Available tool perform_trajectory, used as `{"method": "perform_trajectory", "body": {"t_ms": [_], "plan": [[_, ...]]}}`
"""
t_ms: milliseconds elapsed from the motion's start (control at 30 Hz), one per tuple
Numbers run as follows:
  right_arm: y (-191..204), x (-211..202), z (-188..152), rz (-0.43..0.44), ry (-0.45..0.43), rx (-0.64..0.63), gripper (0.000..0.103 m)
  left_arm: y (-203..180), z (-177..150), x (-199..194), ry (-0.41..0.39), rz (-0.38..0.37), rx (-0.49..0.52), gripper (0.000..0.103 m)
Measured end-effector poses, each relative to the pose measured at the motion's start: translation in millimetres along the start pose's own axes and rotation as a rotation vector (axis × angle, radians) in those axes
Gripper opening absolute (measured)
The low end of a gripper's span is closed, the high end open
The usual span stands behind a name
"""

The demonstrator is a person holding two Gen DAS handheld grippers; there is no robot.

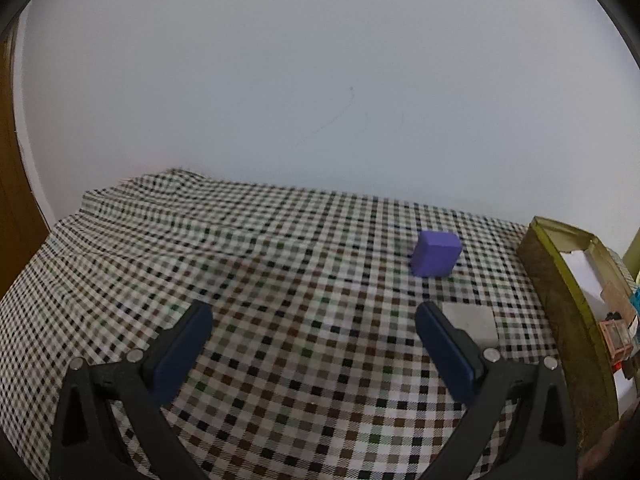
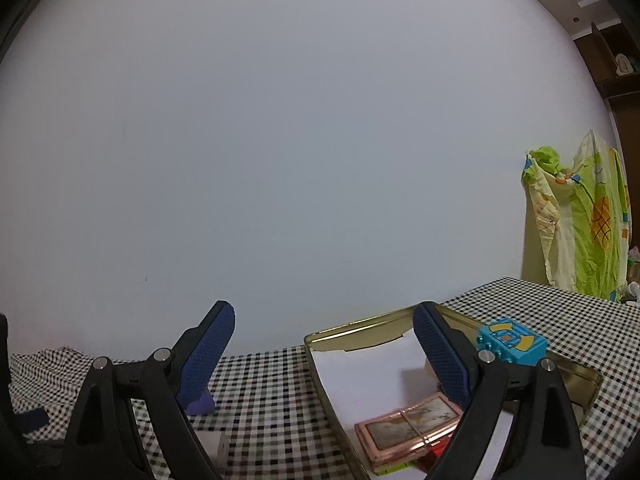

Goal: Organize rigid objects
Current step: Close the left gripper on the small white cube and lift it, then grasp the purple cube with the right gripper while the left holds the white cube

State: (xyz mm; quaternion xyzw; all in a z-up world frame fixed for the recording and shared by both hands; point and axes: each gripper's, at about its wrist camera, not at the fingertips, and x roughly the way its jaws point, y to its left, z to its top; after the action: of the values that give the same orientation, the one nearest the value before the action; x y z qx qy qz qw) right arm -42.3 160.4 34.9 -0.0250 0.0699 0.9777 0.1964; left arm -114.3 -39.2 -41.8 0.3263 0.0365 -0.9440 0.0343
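Objects spread over the cloth-covered counter (image 1: 280,280), with an open tin at its right.

The purple rectangular block (image 1: 436,254) stands on the checked cloth toward the far right, well apart from the near edge. Nearer than it lies a flat white square piece (image 1: 472,322), just left of the shallow gold metal tin (image 2: 320,360). In the tin, a copper-framed flat case (image 2: 408,428) lies near, and a blue toy brick block (image 2: 512,342) sits at its far right side. A green patterned cloth bundle (image 2: 576,220) stands far right, behind the counter.
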Motion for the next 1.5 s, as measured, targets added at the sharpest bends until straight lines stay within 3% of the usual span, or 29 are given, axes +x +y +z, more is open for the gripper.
{"method": "perform_trajectory", "body": {"t_ms": [167, 367, 500, 567, 667, 767, 1000, 1167, 1333, 1500], "plan": [[-13.0, 2.5, -0.8, -0.004, 0.016, 0.048, 0.093, -27.7, 1.3, 9.1, 0.032, -0.093, 0.048, 0.102], [-20.6, 8.8, -0.6, -0.006, 0.053, 0.058, 0.093, -69.4, 3.4, 34.6, 0.135, -0.152, 0.134, 0.102], [-21.7, 11.1, -1.0, 0.005, 0.065, 0.058, 0.093, -88.4, 0.3, 51.1, 0.221, -0.155, 0.184, 0.083], [-22.0, 11.4, -1.9, 0.012, 0.073, 0.063, 0.093, -89.7, -0.9, 58.4, 0.262, -0.151, 0.188, 0.083], [-21.7, 14.1, -3.1, 0.020, 0.091, 0.066, 0.093, -86.4, -0.1, 59.2, 0.260, -0.147, 0.179, 0.081], [-21.4, 16.9, -4.4, 0.021, 0.107, 0.063, 0.093, -84.0, -0.2, 54.3, 0.243, -0.155, 0.194, 0.063], [-23.2, 17.7, -4.6, 0.028, 0.113, 0.064, 0.093, -47.0, 0.1, 45.1, 0.232, -0.156, 0.135, 0.063], [-16.0, 20.9, -8.1, 0.075, 0.149, 0.036, 0.093, -4.0, 6.3, 35.3, 0.168, -0.042, 0.083, 0.063], [3.4, 31.2, -14.3, 0.183, 0.234, -0.013, 0.093, 43.7, 9.0, 27.1, 0.114, 0.024, -0.007, 0.063], [40.8, 48.5, -22.4, 0.250, 0.319, -0.058, 0.093, 56.3, 18.0, 21.1, 0.052, 0.073, -0.045, 0.063]]}}
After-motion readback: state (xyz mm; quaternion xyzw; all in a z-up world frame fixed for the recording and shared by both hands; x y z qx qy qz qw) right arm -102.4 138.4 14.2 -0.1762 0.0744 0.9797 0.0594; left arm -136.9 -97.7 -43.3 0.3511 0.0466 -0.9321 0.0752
